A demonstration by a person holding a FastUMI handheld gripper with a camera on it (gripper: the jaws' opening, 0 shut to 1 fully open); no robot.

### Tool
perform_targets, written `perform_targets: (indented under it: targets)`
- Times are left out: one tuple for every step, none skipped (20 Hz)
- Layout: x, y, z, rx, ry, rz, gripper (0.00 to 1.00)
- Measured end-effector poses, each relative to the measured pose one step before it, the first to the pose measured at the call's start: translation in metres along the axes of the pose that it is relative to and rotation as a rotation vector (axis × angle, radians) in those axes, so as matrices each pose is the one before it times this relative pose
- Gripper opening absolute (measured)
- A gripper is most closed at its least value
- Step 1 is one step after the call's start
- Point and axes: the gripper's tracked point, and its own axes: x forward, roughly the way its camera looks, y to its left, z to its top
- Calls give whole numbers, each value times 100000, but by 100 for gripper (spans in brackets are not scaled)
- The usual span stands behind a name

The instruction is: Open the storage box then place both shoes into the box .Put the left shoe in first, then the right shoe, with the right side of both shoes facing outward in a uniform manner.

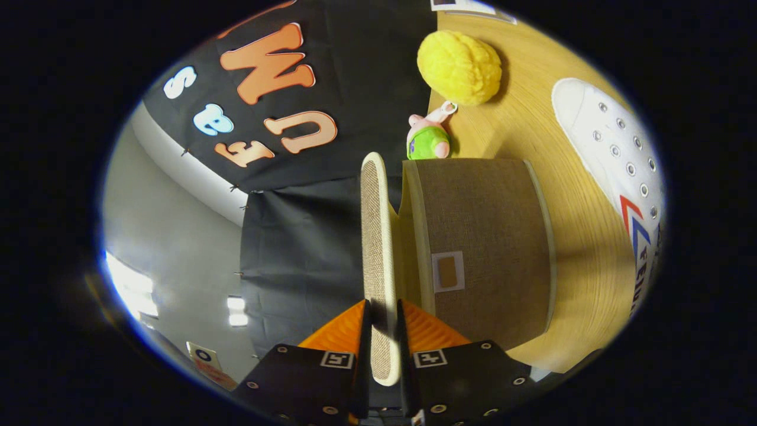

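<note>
Storage box (485,248) stands on the counter (582,248) just beyond the gripper (383,322), whose fingers pinch its lid (374,236), swung clear leftward; white sneaker (615,160) waits far right.

**Gripper hardware seen from its own camera**

The gripper (383,322) is showing two fingers (340,334) that are tapering forward into wedge shapes, each with a ridged, grooved outer face. The fingers are sitting close together with only a narrow gap between them. Behind them, two blocky black mounts are spreading outward, each with flat angled faces. Each mount is carrying a small square black-and-white marker near its inner front corner. Round silver screws are dotting the mounts, near the outer front corners and along the rear edges. The surfaces of the mounts are looking matte and plain apart from these fittings.
</note>
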Motion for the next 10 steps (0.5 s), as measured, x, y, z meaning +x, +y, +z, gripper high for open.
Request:
perform_targets:
  targets:
    - [-110,-100,240,-2552,-2770,-4722,7]
    - [145,631,235,-2854,-2219,-1004,3]
    - [-75,1459,278,-1426,-1983,924,1]
    - [-112,1606,48,-902,-1697,1274,1]
    - [-138,1584,-316,-1397,-1479,337,1]
    - [330,1019,84,-2181,-1623,-1205,1]
    - [551,881,-160,-2327,-1840,-1381,1]
    - [671,1187,151,-1528,-2652,-842,1]
    - [691,1391,203,-592,-3250,-122,1]
    - [856,1477,-249,-382,-1540,839,1]
